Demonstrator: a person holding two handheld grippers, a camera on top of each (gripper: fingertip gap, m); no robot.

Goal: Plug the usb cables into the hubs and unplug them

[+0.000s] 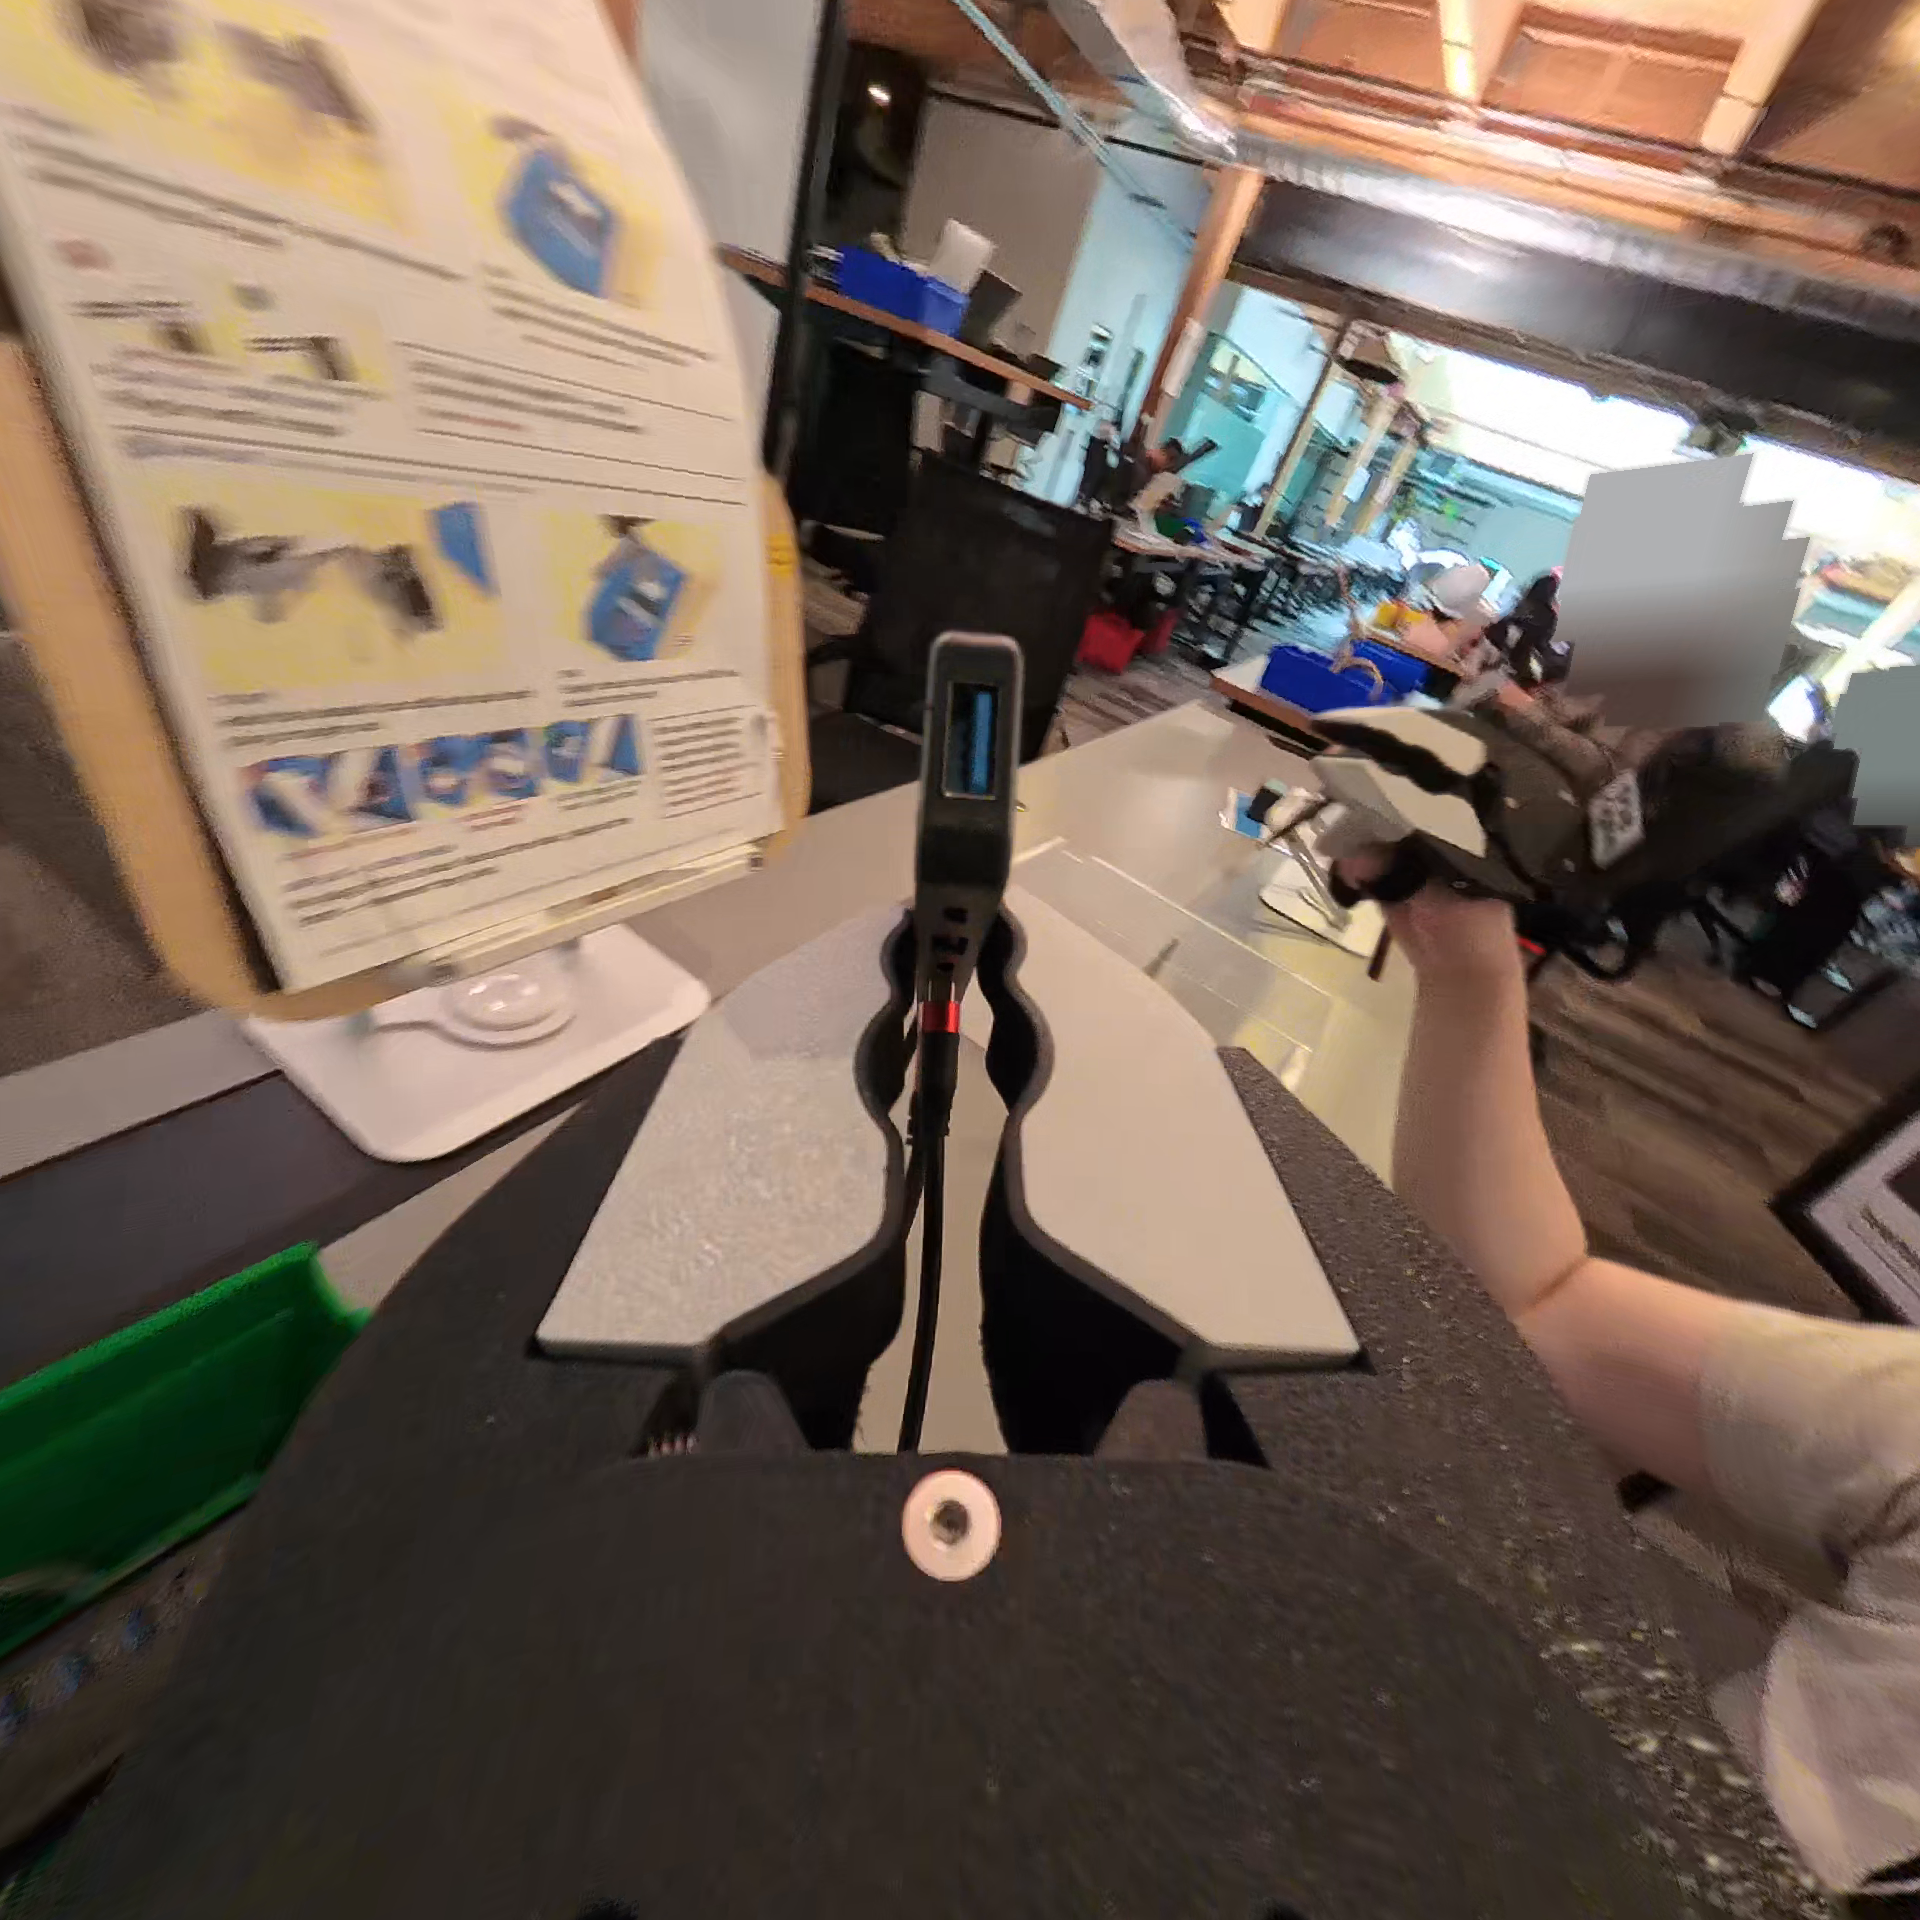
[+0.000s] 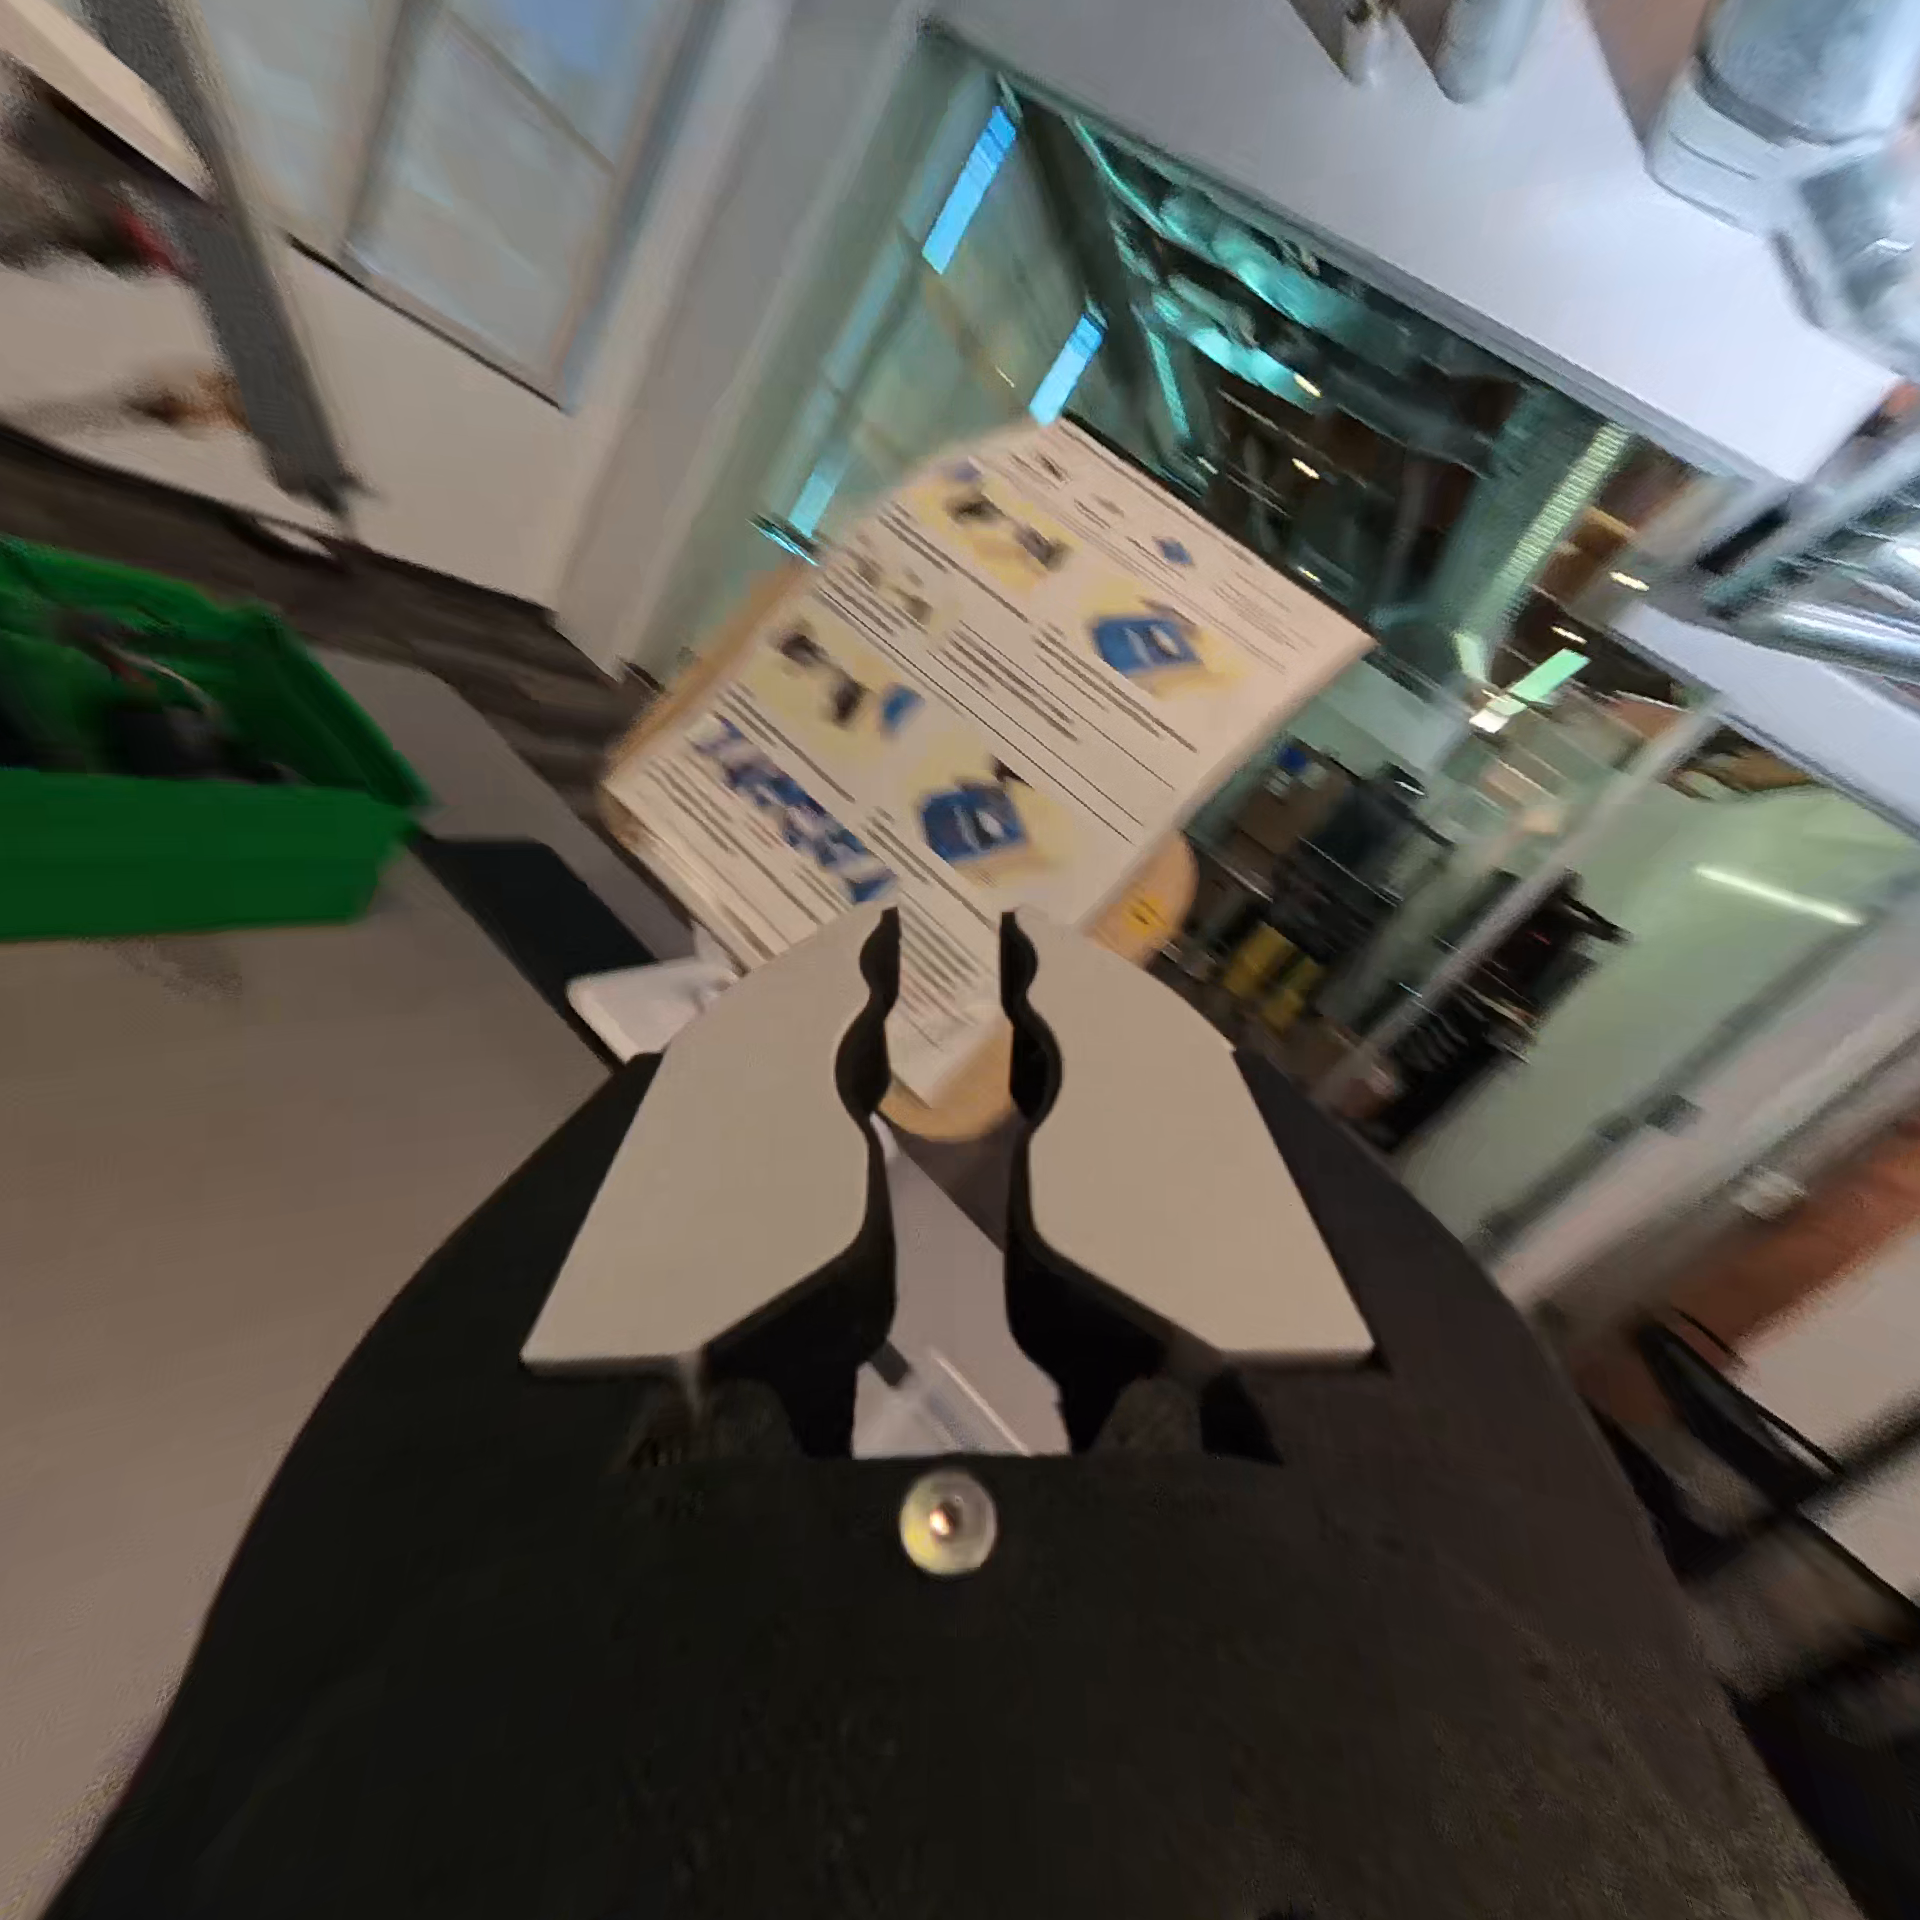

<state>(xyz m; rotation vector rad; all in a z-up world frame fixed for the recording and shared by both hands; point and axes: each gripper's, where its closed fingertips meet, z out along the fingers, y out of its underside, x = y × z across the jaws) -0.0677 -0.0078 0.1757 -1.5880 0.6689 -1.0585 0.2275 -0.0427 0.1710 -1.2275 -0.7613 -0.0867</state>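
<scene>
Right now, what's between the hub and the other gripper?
Nothing solid: in the left wrist view, only open air above the table separates the hub, clamped in the left gripper, from the right gripper.

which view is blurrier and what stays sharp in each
Right wrist view: motion blur smears the instruction sheet and green bin; only the empty right tongs stay crisp. Left wrist view: sharper; left tongs and gripped hub clear, sheet soft, edges bent by wide-angle distortion.

Bright daylight, fisheye edges, perhaps motion-blurred background.
</scene>
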